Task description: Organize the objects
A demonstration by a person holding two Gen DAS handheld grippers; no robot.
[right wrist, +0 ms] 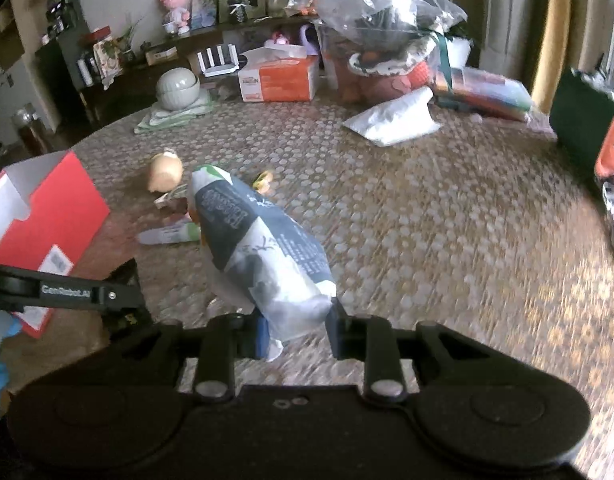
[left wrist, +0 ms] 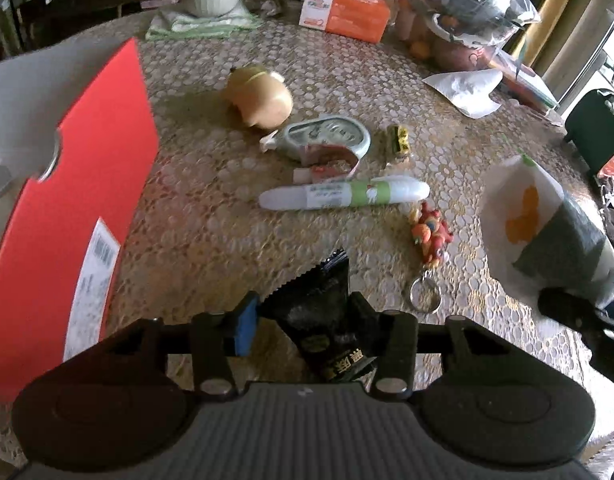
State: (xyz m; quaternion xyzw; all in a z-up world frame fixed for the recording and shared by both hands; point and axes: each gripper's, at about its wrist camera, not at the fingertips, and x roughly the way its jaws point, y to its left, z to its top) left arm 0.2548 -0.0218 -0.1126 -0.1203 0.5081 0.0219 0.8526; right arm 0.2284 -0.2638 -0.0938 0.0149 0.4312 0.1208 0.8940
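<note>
The left gripper (left wrist: 303,320) is holding a black packet (left wrist: 319,312) between its jaws, lifted over the surface (left wrist: 211,236). The right gripper (right wrist: 295,334) is squeezing a white and dark wrapped bag (right wrist: 263,256), with its jaws pressing on the bag's bottom end. In the left view that bag (left wrist: 547,232) is hanging at the right side.

A red box (left wrist: 75,184) is standing open at the left edge of the surface. More things are lying in the middle: a yellow round toy (left wrist: 261,96), a tape holder (left wrist: 327,140), a white tube (left wrist: 343,196) and a little red key ring (left wrist: 429,236). An orange tissue box (left wrist: 347,12) is sitting far back.
</note>
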